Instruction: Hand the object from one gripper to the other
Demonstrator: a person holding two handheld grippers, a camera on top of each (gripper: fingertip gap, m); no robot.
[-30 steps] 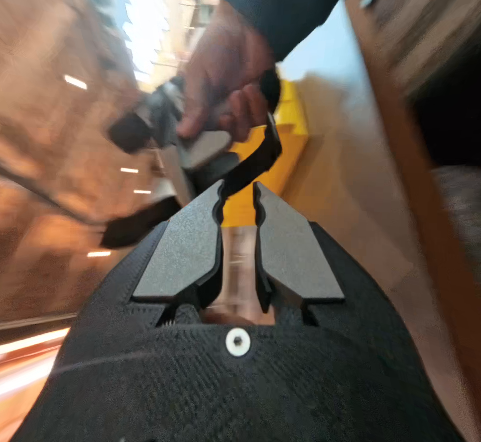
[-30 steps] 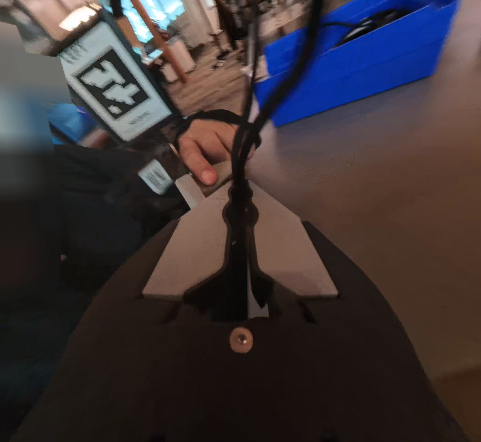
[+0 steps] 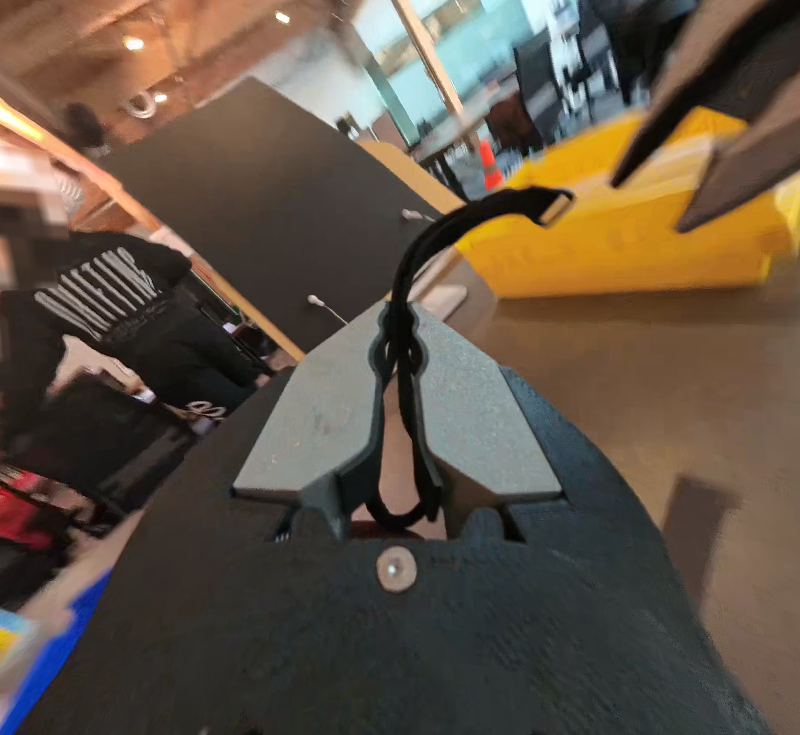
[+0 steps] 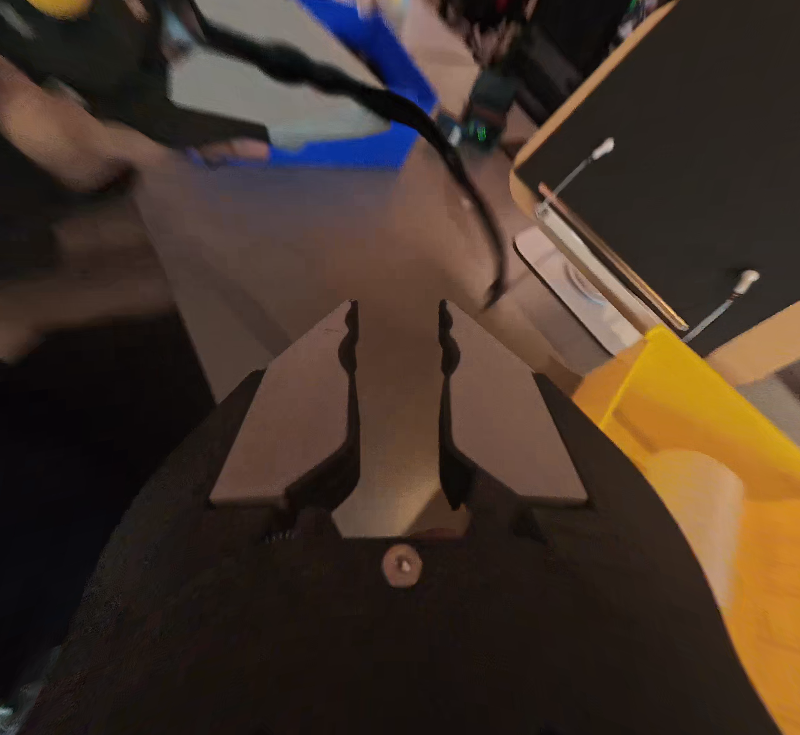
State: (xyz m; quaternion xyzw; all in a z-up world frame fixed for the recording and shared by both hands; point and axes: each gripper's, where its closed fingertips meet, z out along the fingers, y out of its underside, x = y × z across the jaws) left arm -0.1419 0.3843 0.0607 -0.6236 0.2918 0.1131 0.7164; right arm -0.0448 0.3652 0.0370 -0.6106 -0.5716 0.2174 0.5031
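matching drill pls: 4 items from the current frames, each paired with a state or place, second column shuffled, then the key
Things
1. left tongs
2. right tongs
3. black cable
4. yellow bin

States or places
A. open, nothing between the fingers
B. on the brown tabletop, beyond the left tongs
C. shut on the cable
D. pinched in the left tongs, connector end arching free

Pairs: 1-C, 2-A, 3-D, 4-B
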